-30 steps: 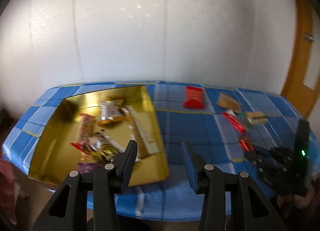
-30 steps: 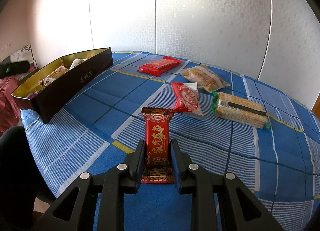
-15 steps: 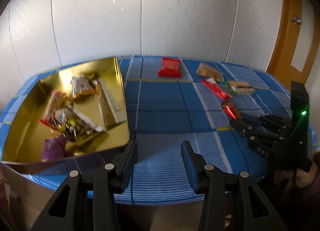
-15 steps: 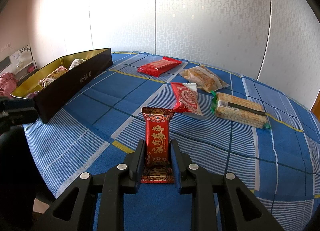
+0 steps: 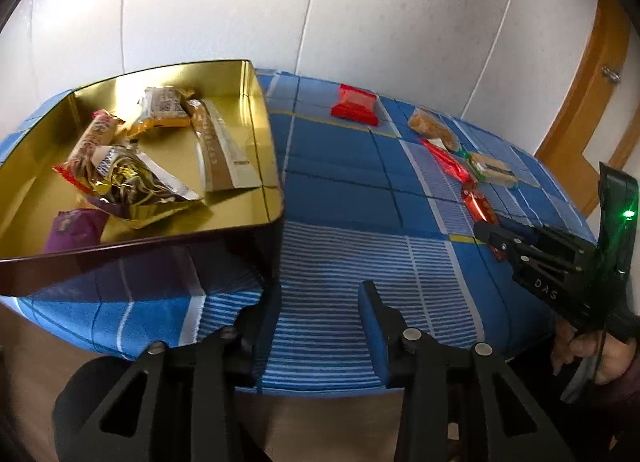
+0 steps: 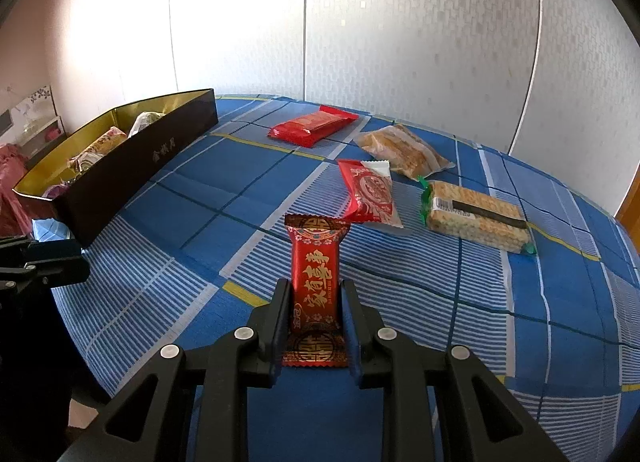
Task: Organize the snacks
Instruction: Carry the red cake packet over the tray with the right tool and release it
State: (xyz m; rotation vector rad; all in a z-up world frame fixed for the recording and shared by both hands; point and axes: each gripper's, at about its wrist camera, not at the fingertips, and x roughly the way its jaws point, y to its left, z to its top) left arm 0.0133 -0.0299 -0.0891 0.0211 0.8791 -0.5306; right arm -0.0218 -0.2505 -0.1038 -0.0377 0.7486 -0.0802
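Our right gripper [image 6: 313,294] pinches a red candy packet [image 6: 313,290] w/ gold script, both fingers against its sides, packet lying on the blue plaid tablecloth [image 6: 240,166]. Our left gripper [image 5: 320,302] hangs spread wide, holding nothing, near the gold tin [image 5: 256,134] of snacks. 4 more packets lie beyond.

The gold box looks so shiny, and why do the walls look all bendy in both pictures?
In the left wrist view, light bounces off the mirror-like inside of the gold box, making bright glare and reflections of the wrappers; the wall lines bow because of the fisheye lens. In the right wrist view, the wall panels curve the same way, a washed-out bright patch glows at upper left, and the red snack looks sharp.
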